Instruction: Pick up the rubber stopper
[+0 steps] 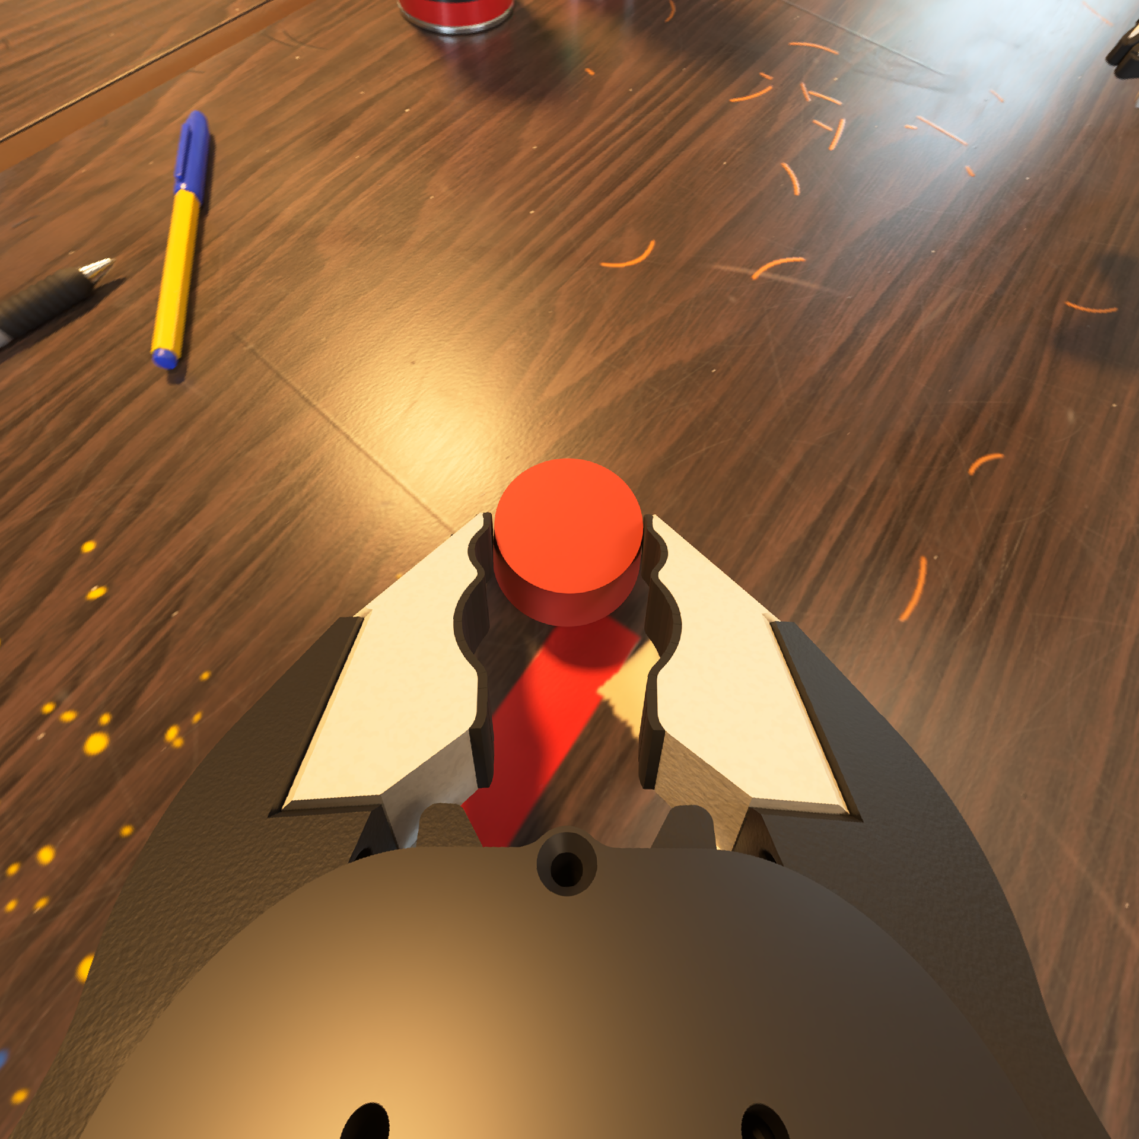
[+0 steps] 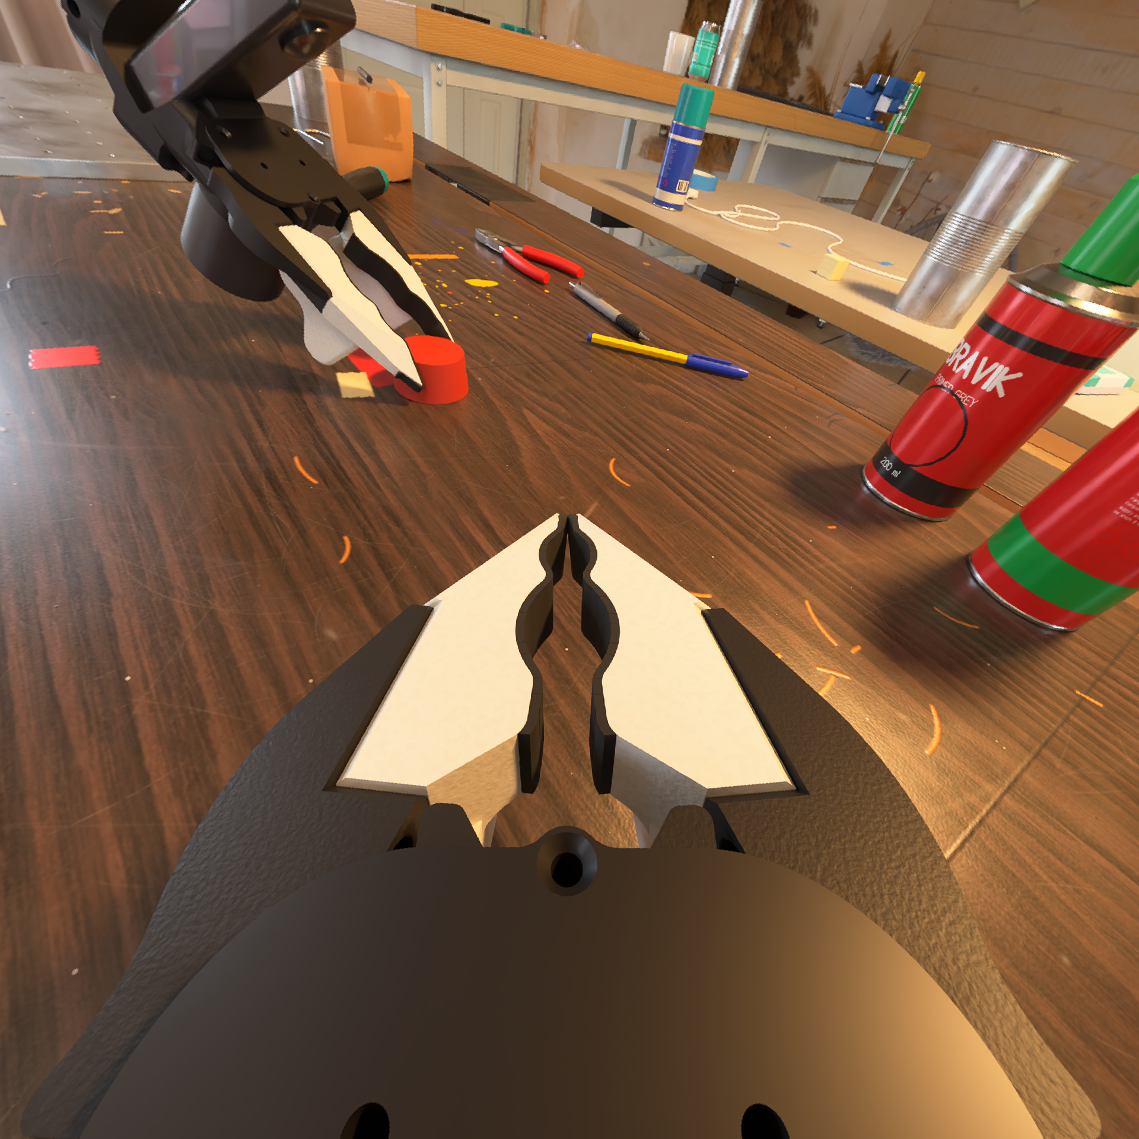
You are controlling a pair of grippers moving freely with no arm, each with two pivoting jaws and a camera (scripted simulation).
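On my far left a black pen (image 1: 46,299) lies on the dark wooden counter (image 1: 616,308), its metal tip toward a yellow marker with a blue cap (image 1: 179,240) just beside it. Yellow paint specks (image 1: 95,743) dot the wood nearer to me.

In the middle, my left gripper (image 1: 567,530) has its jaws clamped on the rubber stopper (image 1: 567,530), a short red cylinder standing upright, with one fingertip pressed against each side. From the right wrist view the stopper (image 2: 434,370) looks to be resting on the counter, though I cannot tell for certain whether its base touches. Under my left jaws a strip of red tape (image 1: 542,727) runs along the wood, with a small cream scrap (image 1: 628,690) beside it.

Further right, orange shavings (image 1: 826,105) are scattered across the counter. My right gripper (image 2: 567,524) hangs above bare wood well apart from the stopper, jaws together with the tips nearly touching and nothing between them. Beyond it lie red-handled pliers (image 2: 536,259). At my far right stand a red spray can with a green cap (image 2: 998,394) and a second red can with a green band (image 2: 1072,542) nearer to me.
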